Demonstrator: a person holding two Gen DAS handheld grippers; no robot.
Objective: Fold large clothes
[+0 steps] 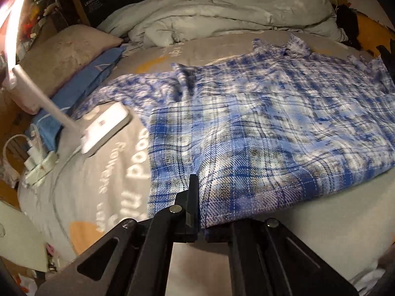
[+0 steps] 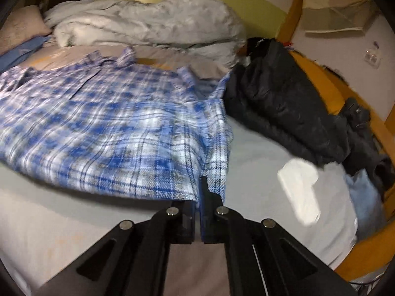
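plaid shirt [image 1: 259, 123] spreads ahead on the bed [image 1: 98, 172], its near hem pinched by both tools, left tool [image 1: 197, 197] and right tool [image 2: 201, 190].

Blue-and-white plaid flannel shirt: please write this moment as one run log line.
item: blue-and-white plaid flannel shirt | on: grey bed sheet | left gripper: shut on hem | right gripper: shut on hem

The shirt [image 1: 259, 128] lies spread on the bed [image 1: 333, 222], the duvet [image 1: 222, 12] heaped behind it, a lamp [image 1: 103, 128] at its left, a jacket [image 2: 284, 103] at its right.
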